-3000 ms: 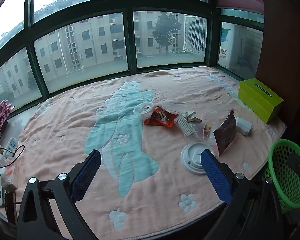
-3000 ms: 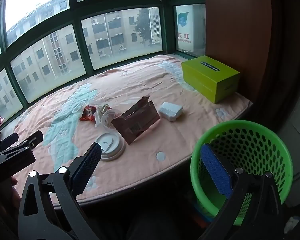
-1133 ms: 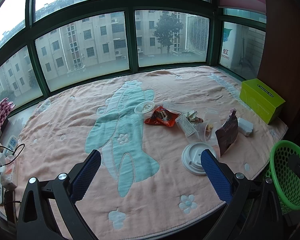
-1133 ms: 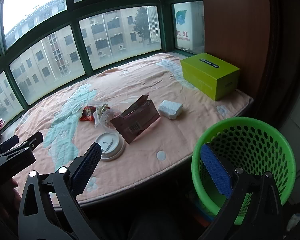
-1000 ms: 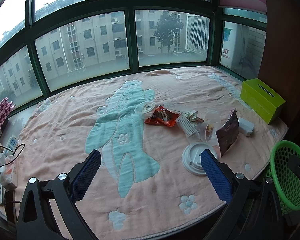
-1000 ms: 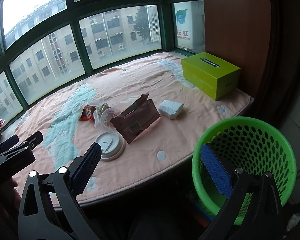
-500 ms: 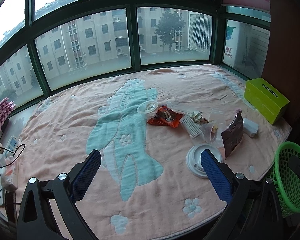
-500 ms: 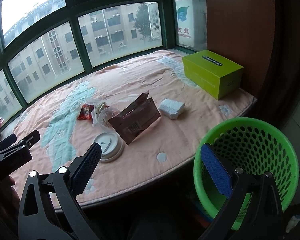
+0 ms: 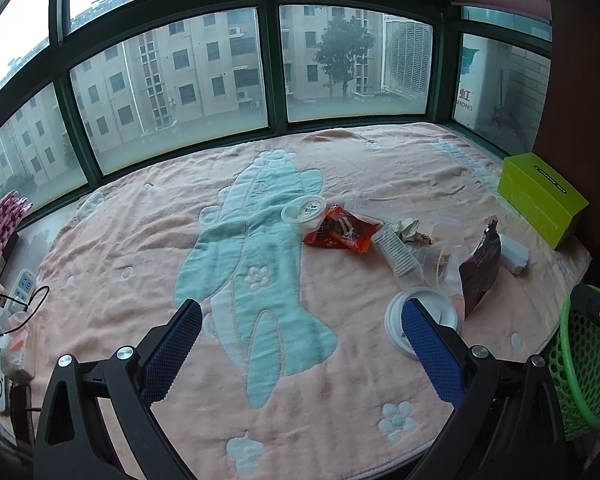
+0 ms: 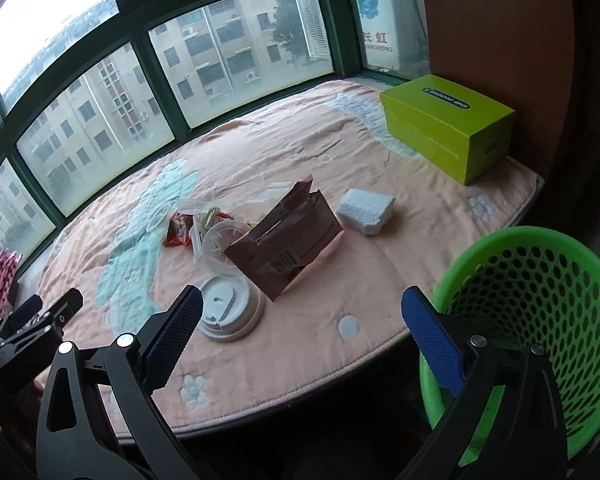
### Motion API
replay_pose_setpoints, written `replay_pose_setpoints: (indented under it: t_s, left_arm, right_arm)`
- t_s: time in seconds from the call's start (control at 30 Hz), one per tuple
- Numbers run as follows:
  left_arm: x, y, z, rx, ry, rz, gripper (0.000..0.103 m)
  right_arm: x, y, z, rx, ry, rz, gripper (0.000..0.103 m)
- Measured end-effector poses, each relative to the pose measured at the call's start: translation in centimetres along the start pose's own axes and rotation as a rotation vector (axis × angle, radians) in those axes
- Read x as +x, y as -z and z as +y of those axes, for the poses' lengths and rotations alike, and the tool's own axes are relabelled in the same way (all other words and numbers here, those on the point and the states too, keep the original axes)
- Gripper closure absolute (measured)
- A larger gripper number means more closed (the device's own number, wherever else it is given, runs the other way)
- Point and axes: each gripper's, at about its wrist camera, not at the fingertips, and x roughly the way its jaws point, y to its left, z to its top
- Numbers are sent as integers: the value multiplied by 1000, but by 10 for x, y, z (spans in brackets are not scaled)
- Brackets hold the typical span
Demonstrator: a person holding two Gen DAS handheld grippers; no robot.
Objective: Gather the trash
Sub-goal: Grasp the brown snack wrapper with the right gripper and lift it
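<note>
Trash lies on a pink blanket: a white cup lid, a brown foil bag, a clear plastic cup, a red snack wrapper, a small clear tub and a white foam block. In the right wrist view I see the lid, the brown bag, the foam block and a green mesh basket. My left gripper is open and empty above the blanket's near part. My right gripper is open and empty over the platform's front edge.
A lime green box stands at the far right by a wooden wall. Windows ring the back. A power strip and cable lie at the left edge. The basket stands below the platform's right corner. The left gripper shows in the right wrist view.
Both grippers have drifted slightly forward and higher; the right wrist view has tilted a little. Nothing on the blanket has moved. Both stay open.
</note>
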Motion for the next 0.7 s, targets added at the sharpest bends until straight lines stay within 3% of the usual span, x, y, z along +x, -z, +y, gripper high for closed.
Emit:
replay_pose_setpoints:
  t_s: [0.4,0.7]
  left_arm:
    - [15,-2,7,-6,7,27,6]
    - [29,-5,11,-9,18,49,6]
  right_arm:
    - [60,-28,-10,196,-149,141,8]
    - [104,-38,-26,387,-208,207,11]
